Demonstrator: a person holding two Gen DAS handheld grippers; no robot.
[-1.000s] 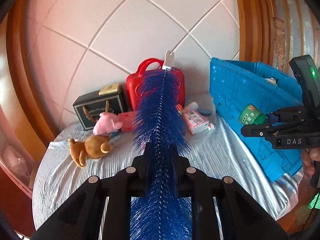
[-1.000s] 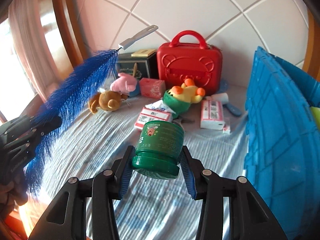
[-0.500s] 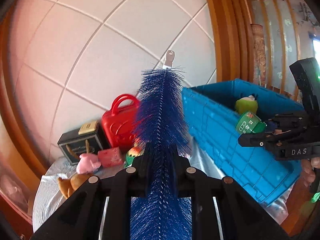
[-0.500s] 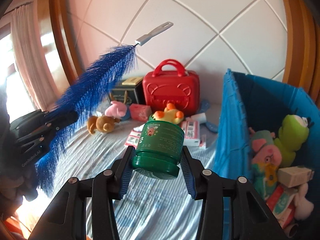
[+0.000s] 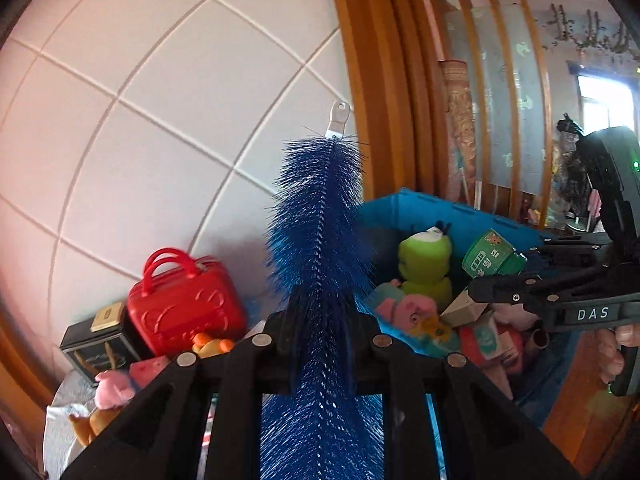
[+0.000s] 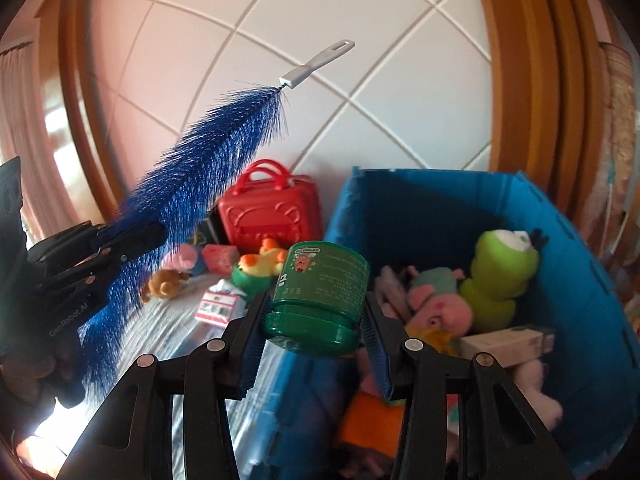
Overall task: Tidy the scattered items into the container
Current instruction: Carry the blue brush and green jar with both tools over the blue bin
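Glossy green plastic jar (image 6: 318,294), bristly blue brush (image 5: 320,248), ribbed plastic crate (image 6: 592,280), plush toys (image 6: 500,276).

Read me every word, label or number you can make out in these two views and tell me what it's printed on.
"DAS": white letters on the right gripper body.
"GenRobot.AI": side of the left gripper body.
green jar: label print too small to read.
black box: gold label unreadable.
small cartons on the bed: print blurred.
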